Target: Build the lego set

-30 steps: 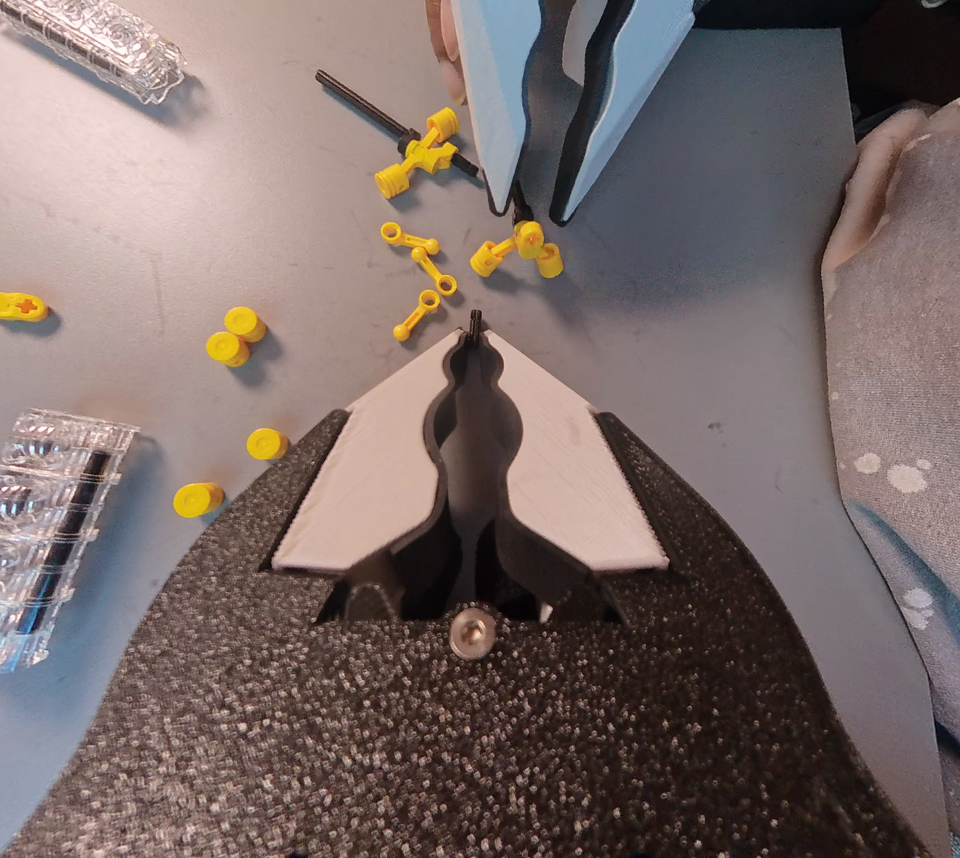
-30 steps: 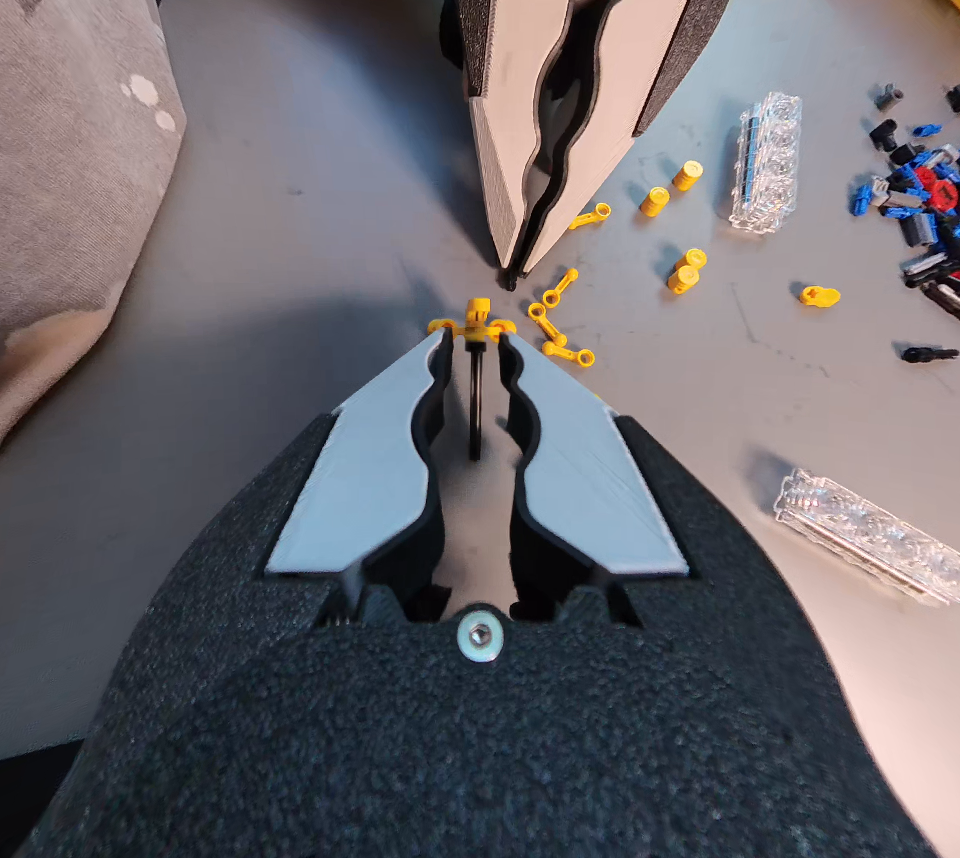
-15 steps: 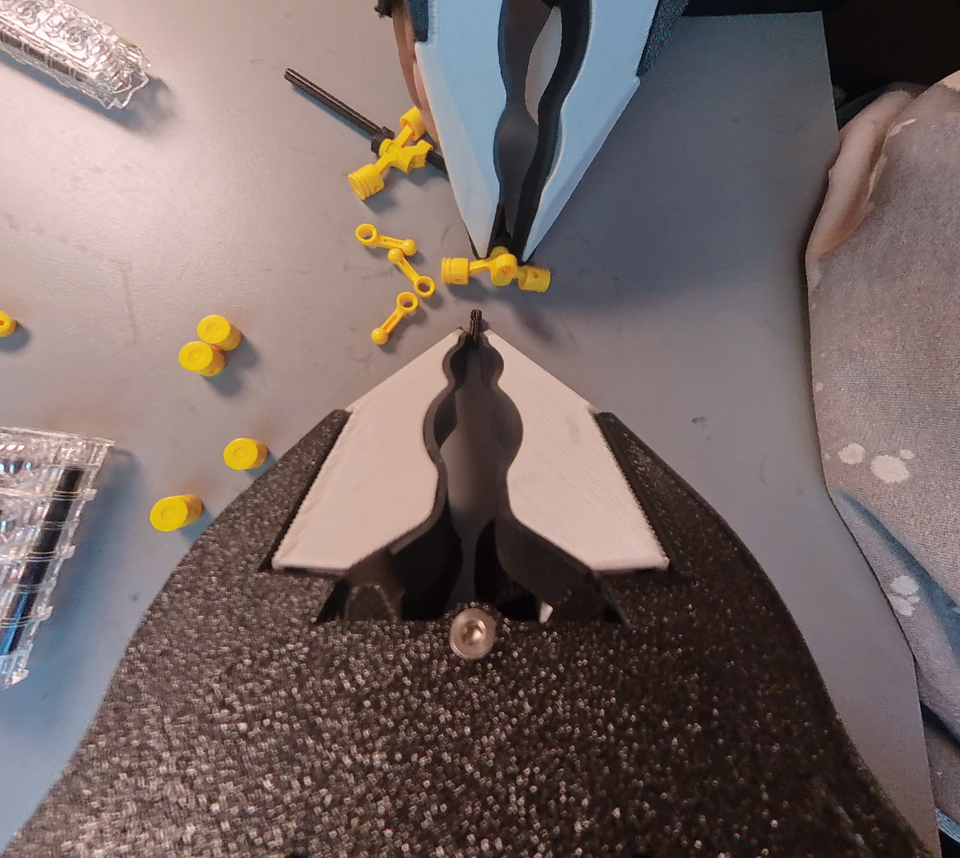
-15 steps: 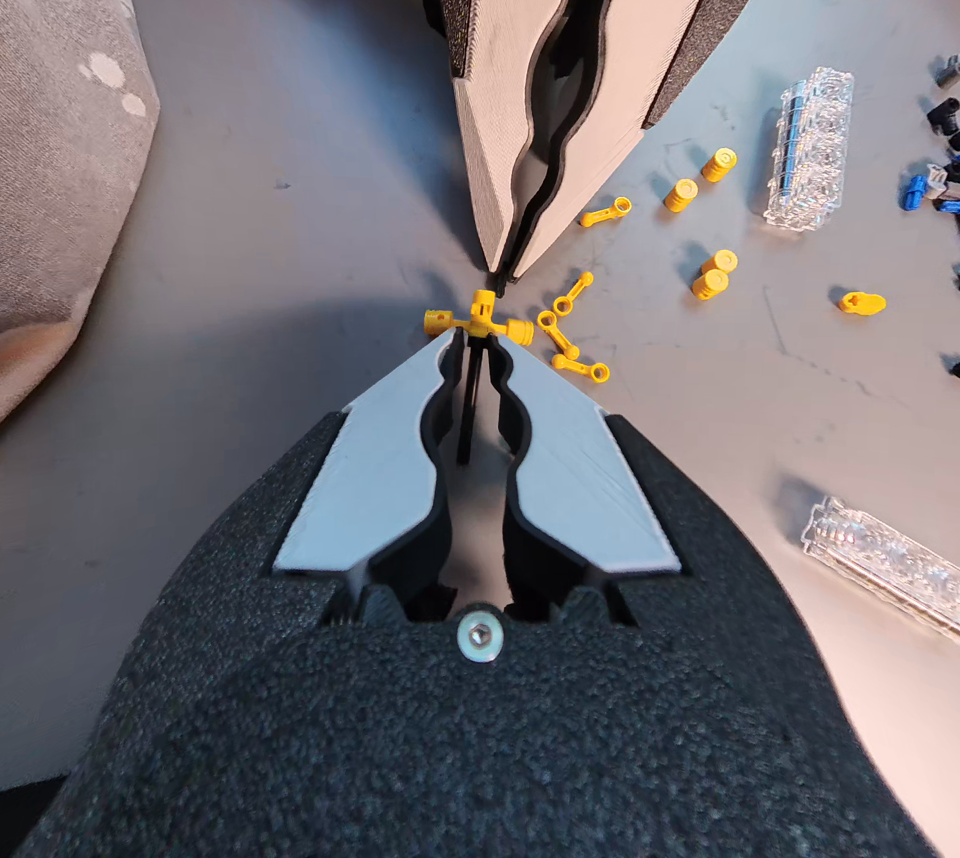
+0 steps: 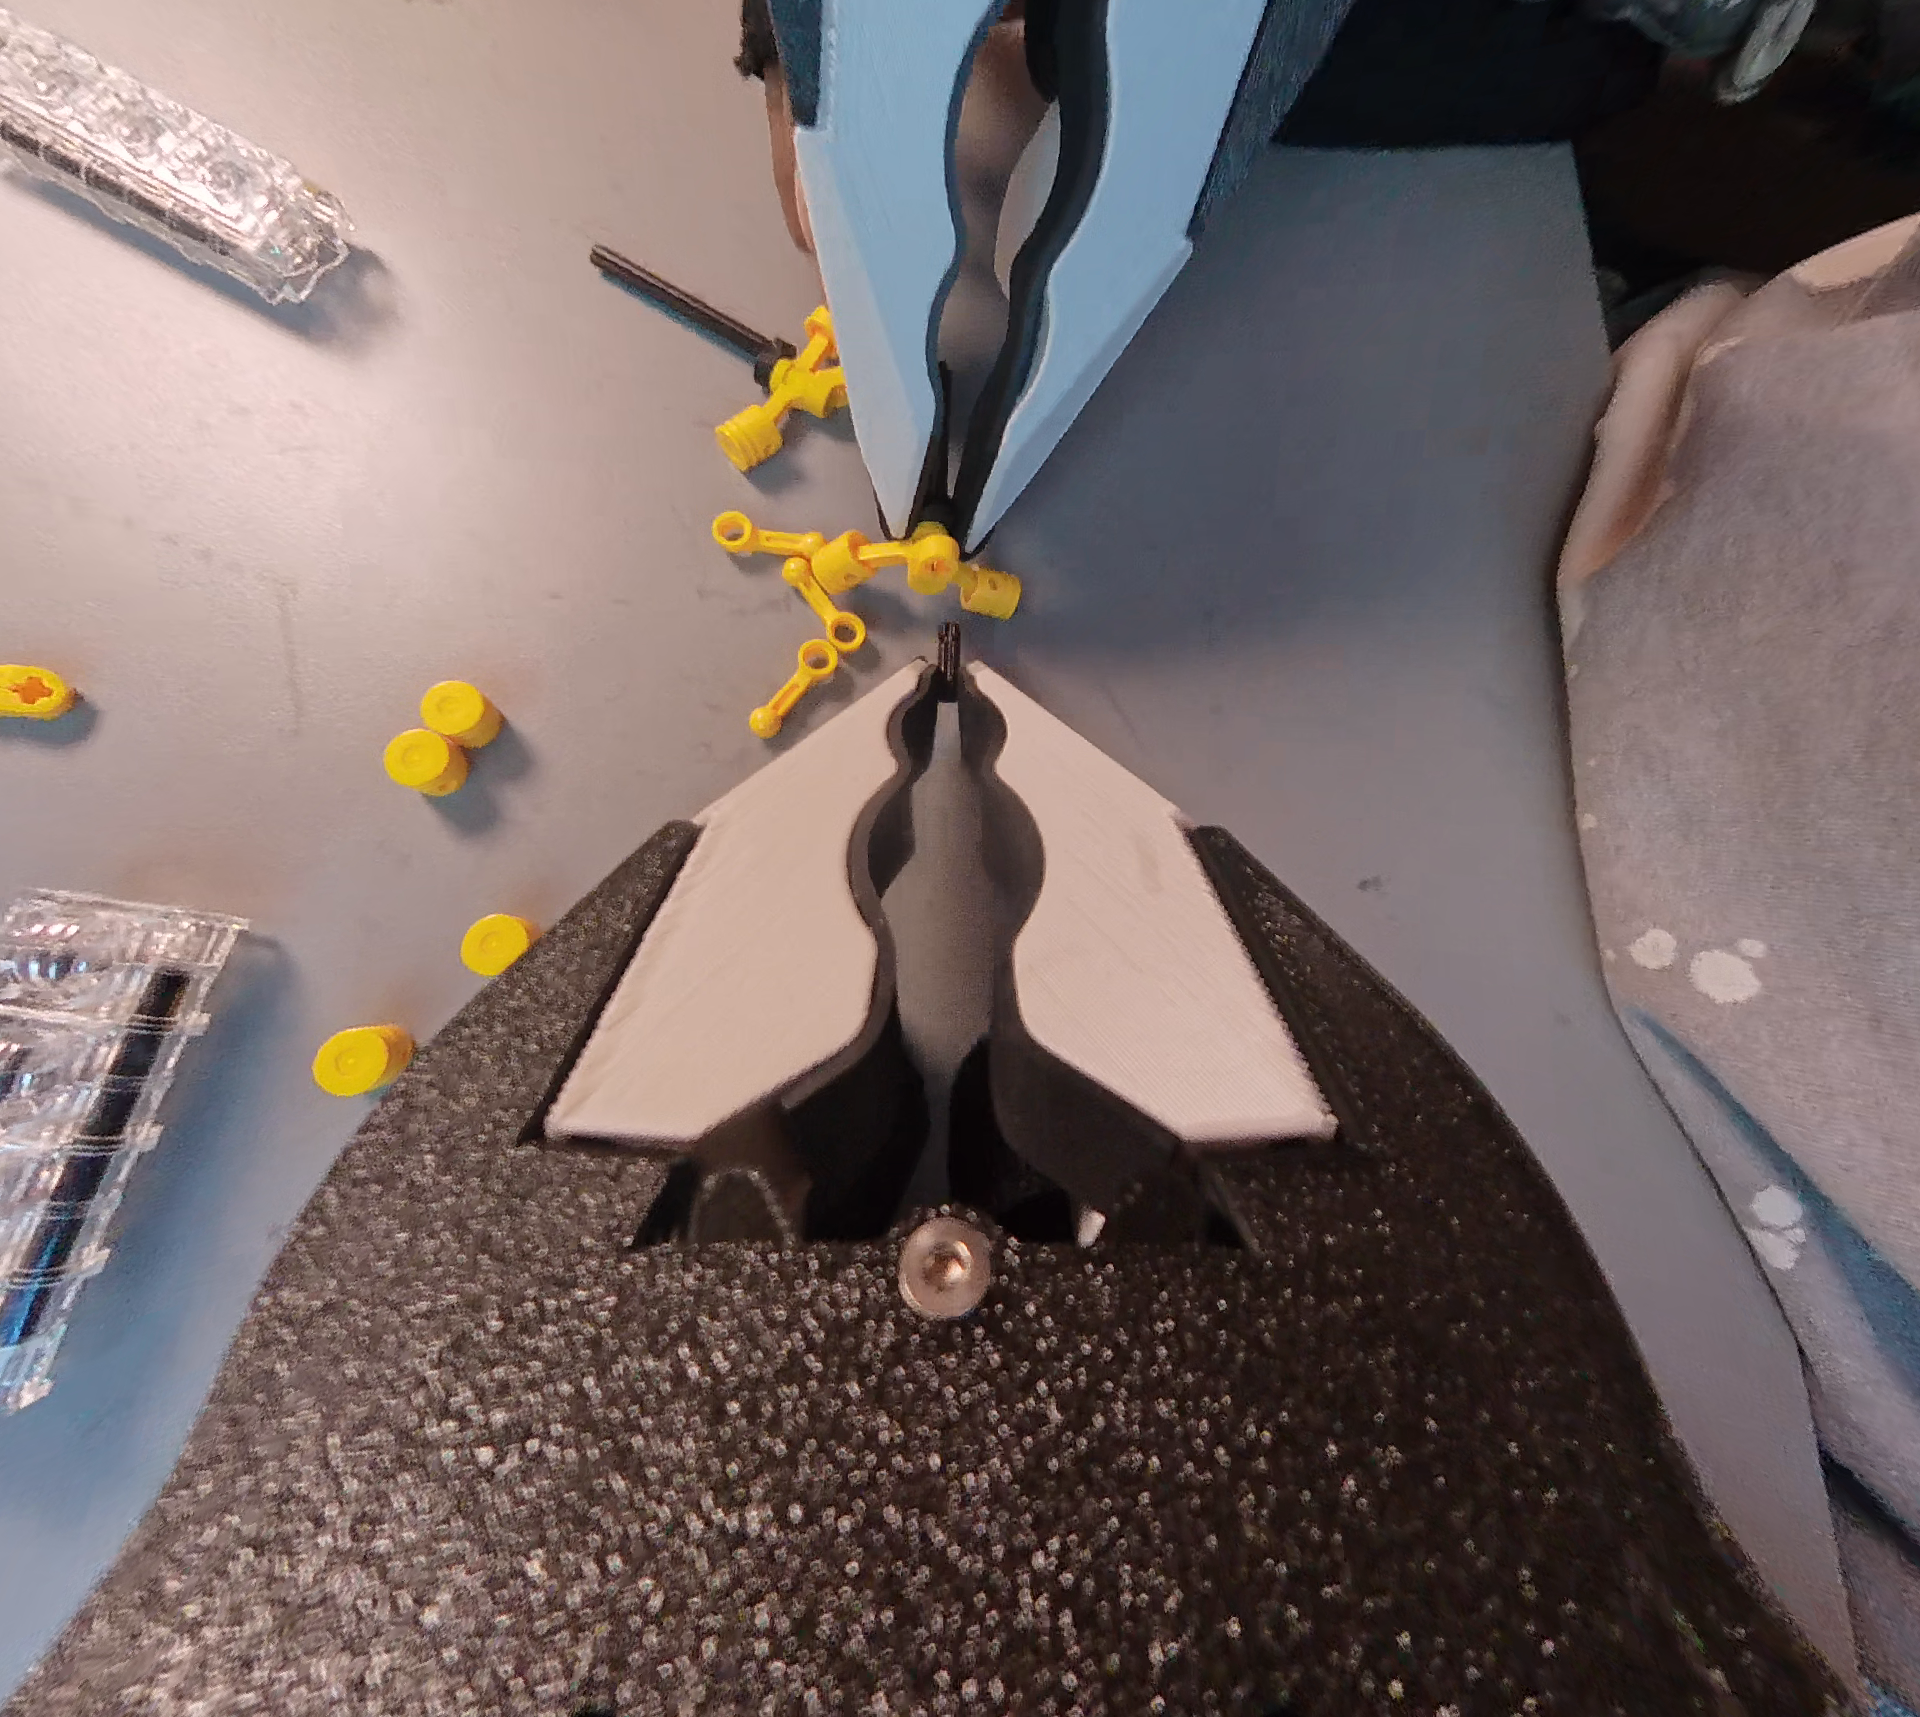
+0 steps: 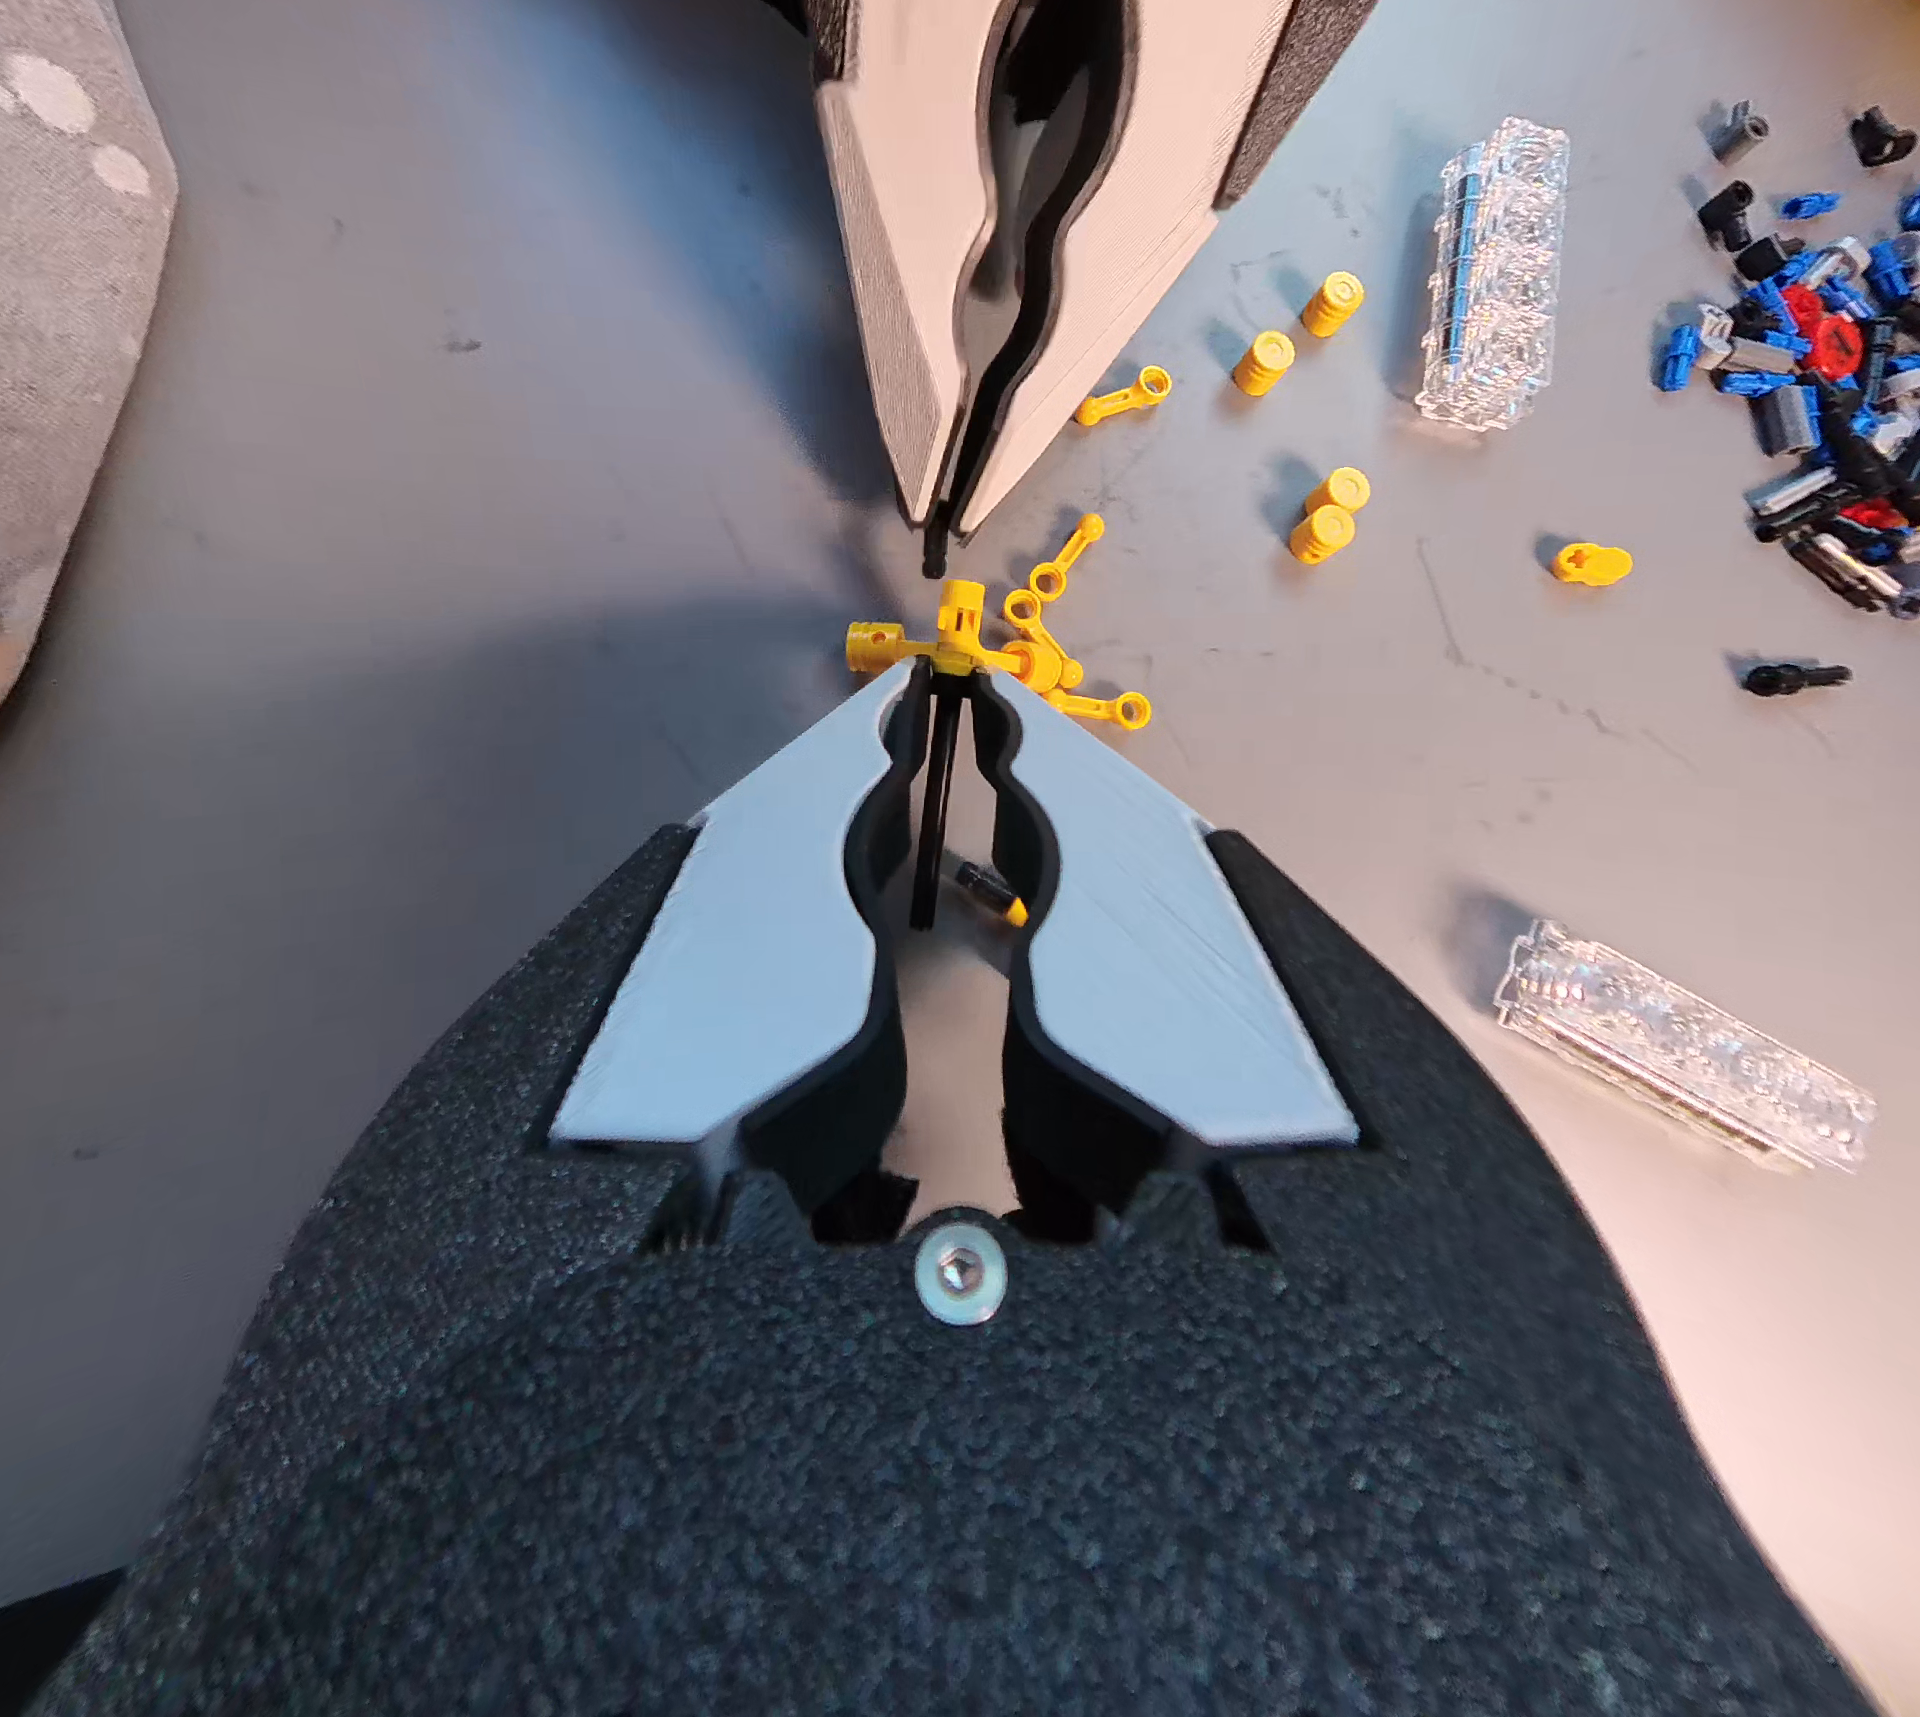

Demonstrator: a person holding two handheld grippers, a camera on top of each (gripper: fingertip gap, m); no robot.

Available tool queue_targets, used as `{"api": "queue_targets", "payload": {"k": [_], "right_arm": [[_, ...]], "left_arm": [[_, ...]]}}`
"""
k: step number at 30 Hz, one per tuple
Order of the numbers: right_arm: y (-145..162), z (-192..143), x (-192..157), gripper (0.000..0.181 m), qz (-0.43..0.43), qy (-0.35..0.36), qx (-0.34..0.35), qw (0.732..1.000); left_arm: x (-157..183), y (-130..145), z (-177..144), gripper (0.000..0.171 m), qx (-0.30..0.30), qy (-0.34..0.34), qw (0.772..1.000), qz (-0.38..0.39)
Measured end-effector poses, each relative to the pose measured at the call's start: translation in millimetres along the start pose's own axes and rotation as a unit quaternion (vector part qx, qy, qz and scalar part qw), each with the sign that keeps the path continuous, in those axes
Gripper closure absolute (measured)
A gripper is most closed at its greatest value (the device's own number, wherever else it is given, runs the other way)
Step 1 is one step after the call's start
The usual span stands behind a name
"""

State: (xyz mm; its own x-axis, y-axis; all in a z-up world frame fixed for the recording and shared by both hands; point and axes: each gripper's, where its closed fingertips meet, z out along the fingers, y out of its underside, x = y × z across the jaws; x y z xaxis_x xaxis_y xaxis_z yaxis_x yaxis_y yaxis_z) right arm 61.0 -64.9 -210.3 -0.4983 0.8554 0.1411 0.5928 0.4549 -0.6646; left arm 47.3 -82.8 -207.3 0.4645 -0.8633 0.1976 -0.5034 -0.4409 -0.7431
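Left wrist view first: the left gripper [image 5: 948, 680] has its jaws pressed together on a small black pin [image 5: 948, 644], whose end sticks out beyond the tips. Just ahead, not touching, hangs the yellow cross piece [image 5: 914, 571] on a black rod, held by the right gripper [image 5: 935, 514] coming from above. The pin end points at the middle of the cross piece, so the two seem lined up on purpose. Loose yellow links [image 5: 821, 665] and yellow cylinders [image 5: 442, 737] lie on the grey table [image 5: 1299, 524], and a clear plastic block [image 5: 166, 161] lies far left.

Right wrist view: the right gripper [image 6: 940, 680] is clamped on the black rod [image 6: 930, 794], which runs back between the jaws, with the yellow cross piece [image 6: 951, 649] at the tip. The left gripper [image 6: 935, 529] holds the pin [image 6: 932, 561] just above it; whether they touch I cannot tell. A heap of blue, black and red parts [image 6: 1808, 389] lies far right.

Compared with half a second ago, the cross piece has tilted, and the gap to the pin stays small.
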Motion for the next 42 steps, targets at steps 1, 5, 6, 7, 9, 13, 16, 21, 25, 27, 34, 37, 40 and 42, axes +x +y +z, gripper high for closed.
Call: {"api": "queue_targets", "payload": {"k": [1, 5, 6, 7, 9, 13, 16, 21, 25, 27, 34, 37, 40, 42], "right_arm": [[0, 0, 0, 0.174, -0.002, 0.002, -0.003, 1.0], [0, 0, 0, 0.174, -0.014, 0.012, -0.018, 1.0], [0, 0, 0, 0.174, -0.017, 0.015, -0.022, 1.0], [-1, 0, 0, 0.174, -0.02, 0.017, -0.025, 0.999], [-1, 0, 0, 0.174, -0.028, 0.023, -0.034, 0.999], [-2, 0, 0, 0.174, -0.039, 0.03, -0.045, 0.998], [-4, 1, -1, 0.174, -0.046, 0.032, -0.048, 0.997], [-5, 2, -1, 0.174, -0.062, 0.039, -0.06, 0.995], [-8, 3, -1, 0.174, -0.09, 0.052, -0.088, 0.991], [-9, 4, 0, 0.174, -0.092, 0.052, -0.097, 0.99], [-8, 4, 0, 0.174, -0.08, 0.059, -0.102, 0.99], [-9, 5, -1, 0.174, -0.077, 0.063, -0.104, 0.99], [-9, 6, -1, 0.174, -0.074, 0.065, -0.109, 0.989], [-9, 7, -1, 0.174, -0.064, 0.064, -0.107, 0.99]], "left_arm": [[1, -3, -2, 0.168, 0.008, 0.005, 1.0, -0.007], [1, -6, -3, 0.168, 0.017, 0.009, 1.0, -0.014], [2, -8, -4, 0.168, 0.021, 0.011, 1.0, -0.018], [2, -9, -4, 0.168, 0.021, 0.011, 1.0, -0.02], [2, -9, -3, 0.168, 0.018, 0.008, 1.0, -0.021], [1, -10, -5, 0.169, 0.019, 0.008, 0.999, -0.036], [2, -10, -6, 0.169, 0.02, 0.017, 0.998, -0.052], [4, -9, -7, 0.169, 0.014, 0.029, 0.996, -0.077], [4, -6, -10, 0.169, -0.005, 0.045, 0.994, -0.101], [3, -5, -11, 0.169, -0.019, 0.054, 0.992, -0.113], [3, -7, -11, 0.169, -0.048, 0.099, 0.977, -0.181], [4, -7, -12, 0.168, -0.072, 0.115, 0.97, -0.202], [5, -8, -13, 0.168, -0.096, 0.119, 0.966, -0.208], [4, -10, -13, 0.169, -0.11, 0.117, 0.965, -0.206]]}}
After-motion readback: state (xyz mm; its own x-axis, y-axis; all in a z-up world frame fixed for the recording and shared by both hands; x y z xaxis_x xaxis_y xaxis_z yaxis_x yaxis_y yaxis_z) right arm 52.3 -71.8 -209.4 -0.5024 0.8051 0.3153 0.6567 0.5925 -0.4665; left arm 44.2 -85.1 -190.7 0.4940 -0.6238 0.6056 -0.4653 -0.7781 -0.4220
